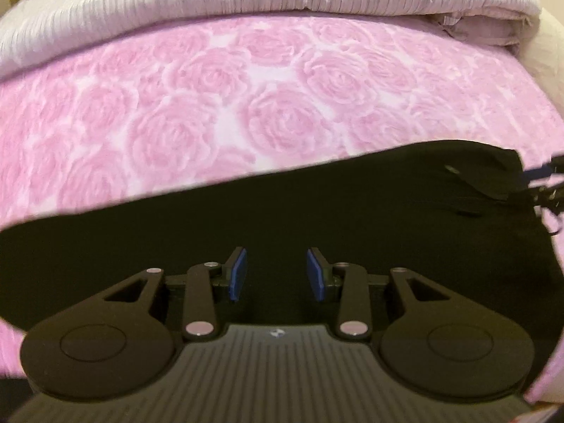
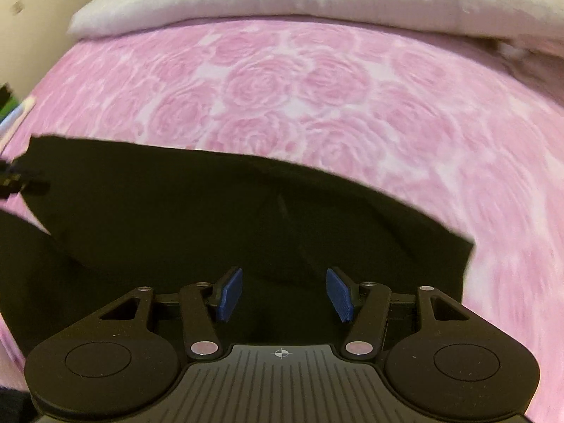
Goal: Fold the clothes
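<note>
A black garment [image 1: 282, 204] lies spread flat on a pink rose-patterned bedspread [image 1: 211, 105]. In the left wrist view my left gripper [image 1: 276, 269] hovers over the garment's near part, jaws open, blue pads apart with only dark cloth showing beneath. The right wrist view shows the same garment [image 2: 211, 218] with a straight far edge and a corner at the right. My right gripper [image 2: 285, 294] stands open above it, nothing pinched between its blue pads. The other gripper's tip [image 1: 550, 183] shows at the right edge of the left wrist view.
A folded pale grey ribbed blanket [image 1: 246, 7] lies along the far side of the bed, also seen as a pale quilt [image 2: 317, 3] in the right wrist view. A cream wall [image 2: 31, 17] and small items at the bed's left edge [image 2: 14, 112] border the bedspread.
</note>
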`<state>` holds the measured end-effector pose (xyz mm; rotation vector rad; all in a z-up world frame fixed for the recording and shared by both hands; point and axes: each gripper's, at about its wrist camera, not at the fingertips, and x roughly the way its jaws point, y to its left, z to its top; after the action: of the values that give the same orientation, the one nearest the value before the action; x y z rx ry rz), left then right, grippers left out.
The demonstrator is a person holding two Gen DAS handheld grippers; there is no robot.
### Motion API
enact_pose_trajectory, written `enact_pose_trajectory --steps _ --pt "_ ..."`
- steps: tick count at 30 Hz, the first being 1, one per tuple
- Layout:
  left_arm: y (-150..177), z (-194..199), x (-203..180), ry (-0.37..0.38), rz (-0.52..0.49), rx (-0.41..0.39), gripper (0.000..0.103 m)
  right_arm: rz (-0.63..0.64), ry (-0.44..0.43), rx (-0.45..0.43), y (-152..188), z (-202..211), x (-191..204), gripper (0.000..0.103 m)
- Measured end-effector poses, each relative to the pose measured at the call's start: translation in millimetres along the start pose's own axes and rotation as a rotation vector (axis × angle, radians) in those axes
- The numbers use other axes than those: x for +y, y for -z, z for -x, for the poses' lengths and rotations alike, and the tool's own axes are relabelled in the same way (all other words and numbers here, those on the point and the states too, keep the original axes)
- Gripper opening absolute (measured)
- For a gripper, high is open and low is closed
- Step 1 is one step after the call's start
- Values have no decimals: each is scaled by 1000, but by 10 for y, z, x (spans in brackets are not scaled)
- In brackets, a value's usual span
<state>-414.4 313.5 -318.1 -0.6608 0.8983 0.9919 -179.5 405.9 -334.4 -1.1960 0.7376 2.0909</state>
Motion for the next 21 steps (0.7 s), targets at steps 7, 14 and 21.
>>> enact_pose_trajectory --steps 7,14,21 --pt "-186 -426 -134 -13 -204 -26 33 184 -44 -5 -318 -383 -370 57" --pt "-429 -781 -200 -33 -410 -14 33 320 -65 35 -605 -629 -591 57" --pt "-464 -1086 -77 -63 -626 47 33 394 -109 127 -657 -821 -714 57"
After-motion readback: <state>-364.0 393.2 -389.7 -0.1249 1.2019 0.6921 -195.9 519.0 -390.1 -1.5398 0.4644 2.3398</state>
